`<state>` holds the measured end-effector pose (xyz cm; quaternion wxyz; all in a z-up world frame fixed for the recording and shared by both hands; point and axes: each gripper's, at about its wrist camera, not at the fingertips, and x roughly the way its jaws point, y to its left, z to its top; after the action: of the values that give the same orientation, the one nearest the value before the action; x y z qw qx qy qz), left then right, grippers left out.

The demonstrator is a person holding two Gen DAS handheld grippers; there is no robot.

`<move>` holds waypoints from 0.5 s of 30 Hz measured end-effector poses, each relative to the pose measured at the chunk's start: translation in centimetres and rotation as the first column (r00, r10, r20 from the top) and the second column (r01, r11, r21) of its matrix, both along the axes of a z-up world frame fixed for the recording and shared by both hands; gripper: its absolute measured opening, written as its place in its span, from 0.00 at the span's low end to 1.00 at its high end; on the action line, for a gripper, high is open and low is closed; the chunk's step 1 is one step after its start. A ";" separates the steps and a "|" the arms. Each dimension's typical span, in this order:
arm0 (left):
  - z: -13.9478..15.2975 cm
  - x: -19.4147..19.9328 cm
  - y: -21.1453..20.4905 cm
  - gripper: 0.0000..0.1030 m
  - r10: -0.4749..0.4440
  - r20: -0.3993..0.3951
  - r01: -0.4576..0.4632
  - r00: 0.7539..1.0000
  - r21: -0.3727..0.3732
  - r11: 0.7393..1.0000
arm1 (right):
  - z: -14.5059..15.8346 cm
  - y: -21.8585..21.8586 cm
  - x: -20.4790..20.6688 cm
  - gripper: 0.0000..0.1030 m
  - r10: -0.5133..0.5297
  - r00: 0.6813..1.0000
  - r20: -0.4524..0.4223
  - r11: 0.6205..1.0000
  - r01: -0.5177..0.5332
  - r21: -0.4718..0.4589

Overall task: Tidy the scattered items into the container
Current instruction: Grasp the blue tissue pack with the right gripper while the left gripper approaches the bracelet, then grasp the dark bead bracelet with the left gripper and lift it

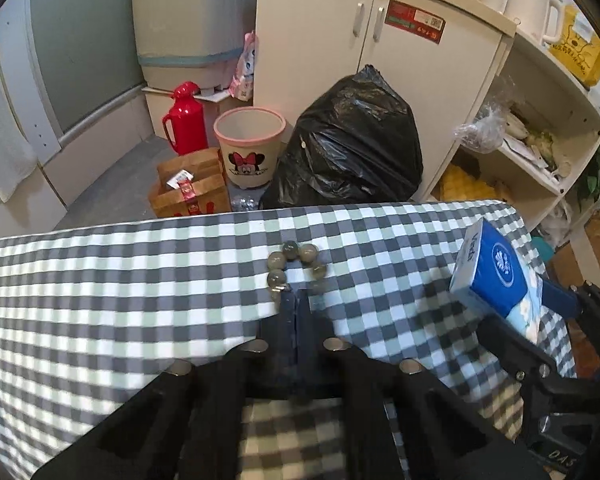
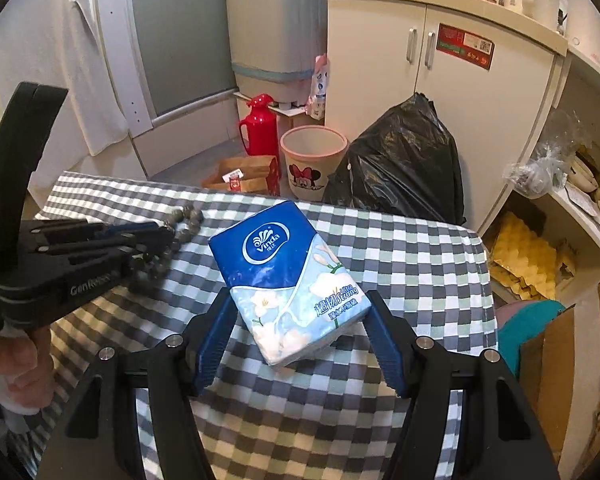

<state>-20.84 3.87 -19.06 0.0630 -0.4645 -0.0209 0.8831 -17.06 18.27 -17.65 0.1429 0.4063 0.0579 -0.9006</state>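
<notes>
Checked cloth [image 1: 140, 280] covers the table; beyond its far edge, at 12 o'clock, stand a pink bin [image 1: 249, 145], a red flask [image 1: 185, 120] and a black bag [image 1: 352, 140]. No container on the cloth shows in either view.

The left gripper [image 1: 296, 300] is clenched on the bead bracelet [image 1: 296, 264], whose loop lies ahead of the tips. The right gripper [image 2: 300, 320] grasps the tissue pack [image 2: 288, 280], its blue fingers [image 2: 214, 340] against the sides, the pack tilted up off the cloth.

Judged so, 2 items are picked and the carry is in hand. Next each must be swung to the container, possibly the bin, then released above it.
</notes>
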 end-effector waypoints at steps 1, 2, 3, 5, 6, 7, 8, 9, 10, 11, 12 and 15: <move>0.4 0.3 -0.2 0.00 -0.001 -0.003 0.001 1.000 0.008 1.000 | 0.3 -0.1 0.2 0.62 0.000 1.000 -0.004 1.000 0.000 -0.004; 0.8 0.6 -0.3 0.00 -0.001 -0.009 0.001 1.000 0.007 1.000 | 0.5 -0.1 0.4 0.62 0.001 1.000 -0.007 1.000 -0.001 -0.006; 1.2 1.0 -0.4 0.00 0.000 -0.017 0.000 1.000 0.003 1.000 | 0.9 -0.3 0.8 0.62 0.003 1.000 -0.013 1.000 -0.003 -0.008; 1.8 1.6 -0.6 0.00 0.000 -0.024 0.000 1.000 0.008 1.000 | 1.4 -0.5 1.4 0.62 0.007 1.000 -0.021 1.000 -0.007 -0.011; 2.0 1.9 -0.6 0.00 0.002 -0.027 -0.001 1.000 0.010 1.000 | 1.7 -0.6 1.8 0.62 0.009 1.000 -0.026 1.000 -0.009 -0.014; 2.2 2.2 -0.8 0.00 0.004 -0.027 -0.004 1.000 0.016 1.000 | 1.9 -0.6 2.1 0.62 0.009 1.000 -0.029 1.000 -0.009 -0.015; 2.3 2.5 -0.9 0.00 0.007 -0.024 -0.006 1.000 0.023 1.000 | 2.1 -0.7 2.4 0.62 0.009 0.999 -0.031 1.000 -0.009 -0.017; 2.3 2.8 -1.1 0.00 0.008 -0.025 -0.008 1.000 0.024 1.000 | 2.3 -0.8 2.8 0.62 0.012 0.999 -0.032 1.000 -0.012 -0.018; 2.5 3.1 -1.1 0.00 0.007 -0.029 -0.007 1.000 0.022 1.000 | 2.4 -0.8 3.1 0.62 0.014 0.999 -0.036 1.000 -0.014 -0.017; 2.6 3.3 -1.2 0.00 0.007 -0.035 -0.006 0.999 0.026 1.000 | 2.6 -0.8 3.3 0.62 0.013 0.999 -0.040 1.000 -0.014 -0.014; 2.6 3.4 -1.2 0.00 0.005 -0.042 -0.003 0.999 0.039 0.999 | 2.6 -0.8 3.5 0.62 0.012 0.999 -0.039 1.000 -0.013 -0.013; 2.2 2.8 -1.3 0.07 0.024 -0.042 -0.023 0.999 0.029 0.999 | 2.5 -0.7 3.9 0.62 0.011 0.999 -0.035 1.000 -0.012 -0.012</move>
<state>-18.06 2.55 -16.90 0.0597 -0.4446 -0.0374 0.8930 -13.20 17.52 -15.10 0.1495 0.3894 0.0572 -0.9070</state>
